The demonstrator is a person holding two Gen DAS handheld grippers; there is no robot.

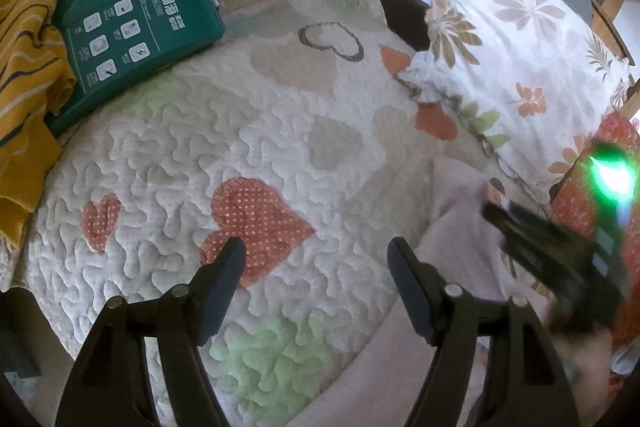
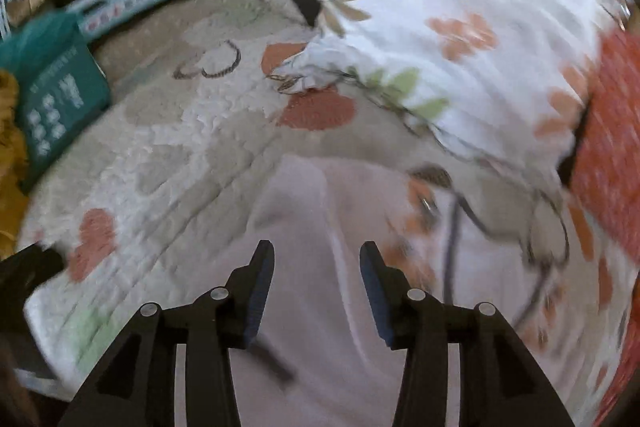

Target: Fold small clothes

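Right wrist view puts my right gripper (image 2: 317, 259), jaws wide and empty, over the pale pink garment (image 2: 320, 211) on the quilt (image 2: 168, 147). My left gripper (image 1: 316, 255) gapes empty beside it. Blur suggests I could pinch quilt too.

A pale pink garment (image 2: 320, 227) lies spread flat on the quilt, touching the floral pillow.

My left gripper (image 1: 316, 259) hangs over the quilt (image 1: 240, 147); the garment (image 1: 452, 219) lies on the quilt to its right, under my right gripper (image 2: 316, 263). The pillow (image 1: 520, 47) sits behind the garment, the package (image 1: 132, 27) far left.
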